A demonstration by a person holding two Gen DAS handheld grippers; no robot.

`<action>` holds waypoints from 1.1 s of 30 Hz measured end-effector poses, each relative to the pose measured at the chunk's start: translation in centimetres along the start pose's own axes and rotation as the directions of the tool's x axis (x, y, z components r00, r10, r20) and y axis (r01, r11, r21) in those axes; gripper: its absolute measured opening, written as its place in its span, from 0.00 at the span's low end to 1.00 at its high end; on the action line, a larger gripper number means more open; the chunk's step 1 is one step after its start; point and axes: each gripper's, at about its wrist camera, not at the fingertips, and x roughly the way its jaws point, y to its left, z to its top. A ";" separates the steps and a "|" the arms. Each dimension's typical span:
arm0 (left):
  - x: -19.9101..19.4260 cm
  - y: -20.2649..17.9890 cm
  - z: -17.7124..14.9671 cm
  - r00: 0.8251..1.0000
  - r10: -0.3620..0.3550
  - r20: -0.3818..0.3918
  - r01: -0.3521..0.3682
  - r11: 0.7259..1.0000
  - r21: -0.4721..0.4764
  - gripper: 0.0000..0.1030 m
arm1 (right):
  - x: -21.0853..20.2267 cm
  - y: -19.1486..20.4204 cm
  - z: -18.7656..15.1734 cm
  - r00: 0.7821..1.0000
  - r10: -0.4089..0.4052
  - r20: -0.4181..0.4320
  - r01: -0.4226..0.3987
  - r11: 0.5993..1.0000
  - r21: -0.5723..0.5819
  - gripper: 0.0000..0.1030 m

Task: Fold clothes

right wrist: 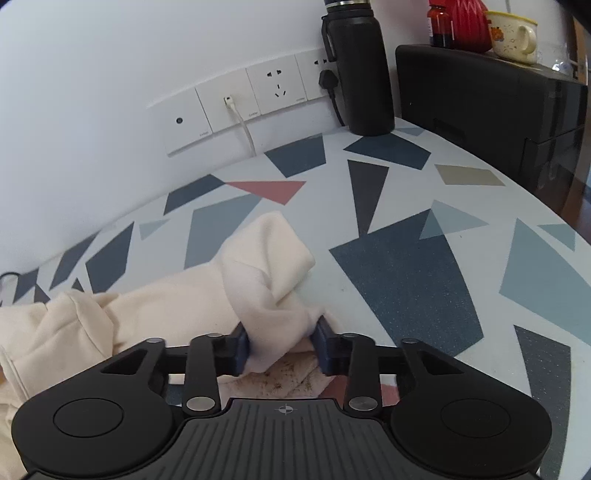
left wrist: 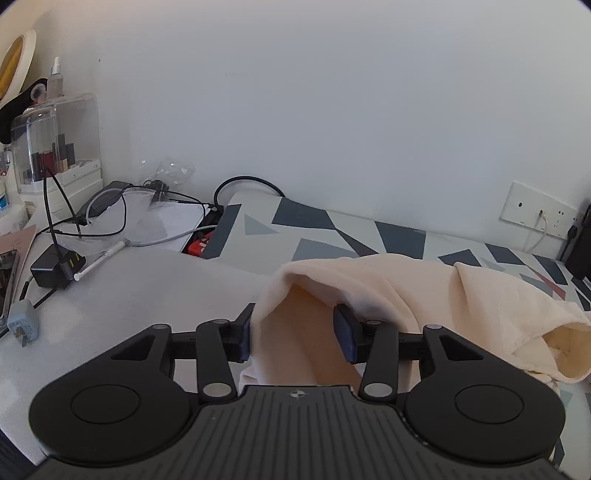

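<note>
A cream garment [left wrist: 406, 291] lies crumpled on the table's geometric patterned cloth [left wrist: 332, 225]. In the left wrist view, my left gripper [left wrist: 295, 338] stands open around a raised fold of it; the fabric sits loosely between the blue pads [left wrist: 345, 338]. The right wrist view shows the same garment [right wrist: 266, 266] with a twisted end rising from the patterned table [right wrist: 406, 277]. My right gripper [right wrist: 282, 345] is shut on that bunched end, both pads pressed into the cloth. A stained patch of fabric shows just under the jaws.
To the left is a white surface [left wrist: 147, 288] with a black charger [left wrist: 55, 267], cables, a plug and a clear organiser [left wrist: 55, 144]. Wall sockets [right wrist: 236, 103], a black bottle [right wrist: 360, 70], a black box [right wrist: 480, 99] and a mug [right wrist: 513, 35] line the far right.
</note>
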 end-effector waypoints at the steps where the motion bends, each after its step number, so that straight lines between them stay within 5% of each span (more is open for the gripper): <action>1: 0.0 -0.2 0.0 1.000 -0.009 0.001 0.009 1.000 0.010 0.52 | -0.3 -0.5 0.2 1.000 -0.011 0.013 0.011 1.000 0.009 0.22; 5: 0.0 -0.9 0.1 0.997 -0.076 -0.002 0.076 0.997 0.029 0.52 | -2.2 -4.5 1.1 0.988 -0.130 0.090 0.117 0.984 0.135 0.17; 9: 0.1 -2.9 0.0 0.988 -0.152 -0.014 0.152 0.985 0.079 0.52 | -4.5 -9.2 1.9 0.949 -0.285 0.132 0.243 0.933 0.265 0.16; 14: 0.6 -5.1 -0.5 0.978 -0.207 -0.034 0.210 0.966 0.151 0.60 | -5.5 -12.3 1.7 0.914 -0.397 0.084 0.359 0.887 0.291 0.24; 18: 0.7 -5.9 -0.5 0.975 -0.220 -0.039 0.224 0.953 0.207 0.61 | -5.9 -11.6 1.0 0.924 -0.376 0.070 0.357 0.914 0.192 0.44; 22: -0.4 -6.2 -0.6 0.979 -0.204 -0.022 0.200 0.927 0.317 0.68 | -6.9 -7.8 0.1 0.915 -0.379 0.140 0.388 0.921 -0.042 0.75; 27: -2.2 -6.0 -0.8 0.985 -0.173 0.013 0.153 0.904 0.399 0.71 | -7.5 -4.3 -0.6 0.960 -0.237 0.152 0.268 0.933 -0.241 0.76; 33: -3.9 -5.7 -2.4 0.975 -0.222 -0.034 0.216 0.886 0.410 0.76 | -6.6 -0.2 -2.4 0.992 -0.086 0.088 0.114 0.909 -0.401 0.76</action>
